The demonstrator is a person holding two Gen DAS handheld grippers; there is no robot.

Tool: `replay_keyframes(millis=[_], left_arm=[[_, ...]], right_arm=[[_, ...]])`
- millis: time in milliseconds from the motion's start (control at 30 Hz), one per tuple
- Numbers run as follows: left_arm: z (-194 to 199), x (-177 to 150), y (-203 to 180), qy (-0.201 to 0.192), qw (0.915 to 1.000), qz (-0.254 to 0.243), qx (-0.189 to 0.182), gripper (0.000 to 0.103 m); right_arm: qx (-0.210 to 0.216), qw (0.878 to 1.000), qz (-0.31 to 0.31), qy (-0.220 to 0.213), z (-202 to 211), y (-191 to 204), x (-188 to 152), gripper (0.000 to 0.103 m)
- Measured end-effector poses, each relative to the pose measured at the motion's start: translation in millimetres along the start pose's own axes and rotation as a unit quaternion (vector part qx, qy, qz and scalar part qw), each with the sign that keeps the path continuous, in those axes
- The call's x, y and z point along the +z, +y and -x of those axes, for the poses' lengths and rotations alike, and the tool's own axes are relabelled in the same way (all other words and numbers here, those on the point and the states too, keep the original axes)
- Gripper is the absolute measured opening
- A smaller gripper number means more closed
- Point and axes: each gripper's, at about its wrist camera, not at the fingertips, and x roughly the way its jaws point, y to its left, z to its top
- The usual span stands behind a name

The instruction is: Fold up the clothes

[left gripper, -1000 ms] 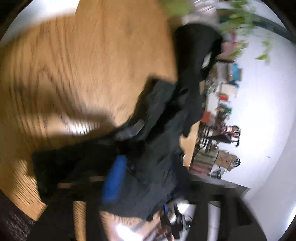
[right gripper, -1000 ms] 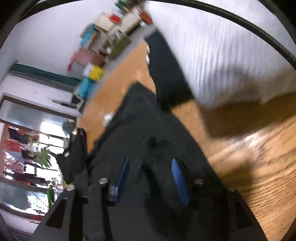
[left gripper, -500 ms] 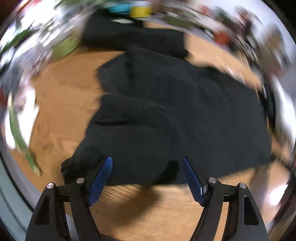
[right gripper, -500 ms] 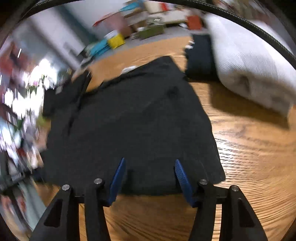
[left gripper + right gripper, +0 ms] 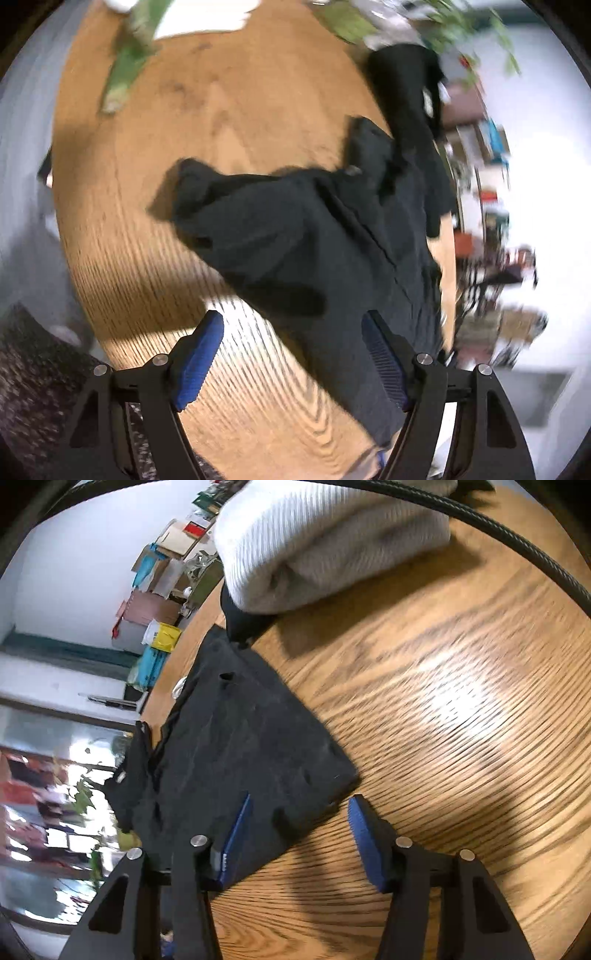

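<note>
The black garment (image 5: 236, 753) lies spread on the wooden surface (image 5: 443, 709), near a folded white cloth (image 5: 325, 542). The left tool (image 5: 291, 350) and right tool (image 5: 299, 834) both gape wide over its near edge, holding nothing.

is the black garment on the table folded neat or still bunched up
Partly folded: the black garment has straight edges and a square corner near the right gripper, but looks rumpled in the left view.

We count two black garments (image 5: 332, 236) (image 5: 406, 85) on one wooden table (image 5: 229, 110), one white folded textile (image 5: 325, 535), and two grippers (image 5: 291, 350) (image 5: 299, 834).
</note>
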Motion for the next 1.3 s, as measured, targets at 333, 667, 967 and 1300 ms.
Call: replay_keyframes(millis=[333,667,967,1300], left_arm=[[-22,10,-18,-0.021,0.9998,-0.007,-0.001,0.016],[-2,-3,9,-0.033,0.9989,-0.034,-0.006,0.012],[29,-8,20,-0.007,0.9971,-0.075,0.014,0.012],[62,-4,0,0.024,0.9895,-0.136,0.044,0.073]], right_arm=[[0.017,1.000,0.022,-0.011,-35,27,-4,0.008],[0.013,0.999,0.018,-0.039,17,-4,-31,0.007],[-0.011,1.000,0.026,-0.007,54,-35,-96,0.007],[-0.066,0.995,0.072,-0.005,78,-37,-111,0.051]])
